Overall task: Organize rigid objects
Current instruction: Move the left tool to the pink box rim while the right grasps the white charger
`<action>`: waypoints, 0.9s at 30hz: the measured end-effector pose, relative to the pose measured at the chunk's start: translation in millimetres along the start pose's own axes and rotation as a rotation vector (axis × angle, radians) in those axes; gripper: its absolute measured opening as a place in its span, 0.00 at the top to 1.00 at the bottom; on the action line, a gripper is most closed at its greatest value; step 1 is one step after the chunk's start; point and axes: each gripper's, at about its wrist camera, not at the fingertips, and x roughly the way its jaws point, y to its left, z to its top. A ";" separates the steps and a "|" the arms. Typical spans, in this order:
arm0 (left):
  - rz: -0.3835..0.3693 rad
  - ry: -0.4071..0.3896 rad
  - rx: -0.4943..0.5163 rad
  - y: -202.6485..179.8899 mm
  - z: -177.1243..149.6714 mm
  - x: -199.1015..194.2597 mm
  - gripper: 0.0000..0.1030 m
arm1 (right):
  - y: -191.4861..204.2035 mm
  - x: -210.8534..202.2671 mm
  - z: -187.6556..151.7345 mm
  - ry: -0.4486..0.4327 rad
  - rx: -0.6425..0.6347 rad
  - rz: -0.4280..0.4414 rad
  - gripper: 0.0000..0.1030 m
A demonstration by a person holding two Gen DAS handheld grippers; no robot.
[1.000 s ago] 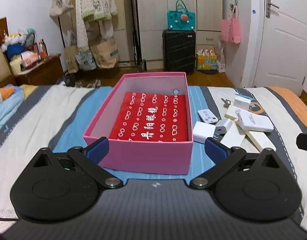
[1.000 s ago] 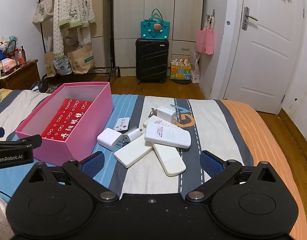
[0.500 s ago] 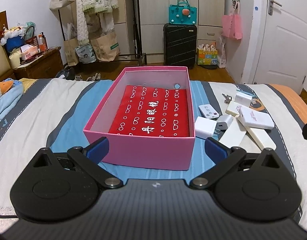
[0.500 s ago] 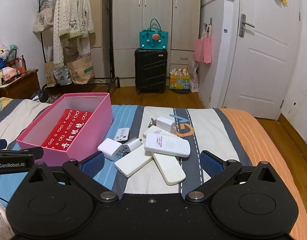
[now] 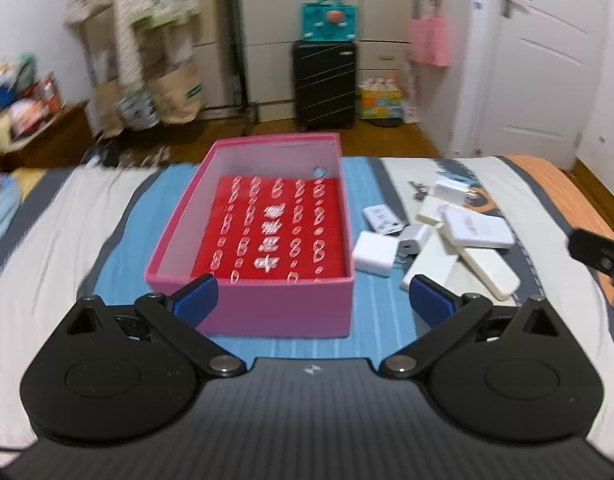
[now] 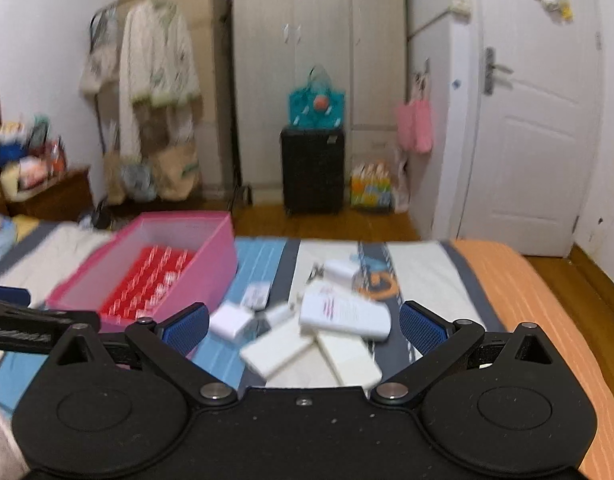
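- The bed point(image 5: 67, 232) fills the lower half of both views, its striped cover bearing everything the task concerns.
- The pink box point(image 5: 275, 316) sits at the centre of the left wrist view and at the left-centre of the right wrist view; its floor is covered by a red printed sheet point(image 5: 275, 232), and nothing else lies in it.
- The left gripper point(image 5: 313, 300) hangs low in its frame in front of the box's near wall, fingers spread wide with nothing between them.
- The right gripper point(image 6: 303, 322) is likewise spread and empty, pointed at the pile of white things just right of the box.
- The flat white pack with red print point(image 6: 345, 314) lies on top of that pile at the centre of the right wrist view, resting across two long white bars point(image 6: 349, 360).
- The square white charger point(image 5: 375, 253) lies at centre-right of the left wrist view, close beside the box's right wall.
- My judgement: nothing is packed yet, and the step in hand is the first pick. Taking the top pack first should keep the bars beneath from shifting. Close across its narrow width and lift straight up before swinging left over the box wall.
- Both views are blurred, so the smaller pieces and what looks like a set of keys at the far edge of the pile are hard to make out.
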 end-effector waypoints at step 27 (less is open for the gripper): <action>-0.038 0.214 0.187 73.5 136.8 61.5 0.02 | 5.9 114.2 85.6 0.419 -0.055 0.324 0.14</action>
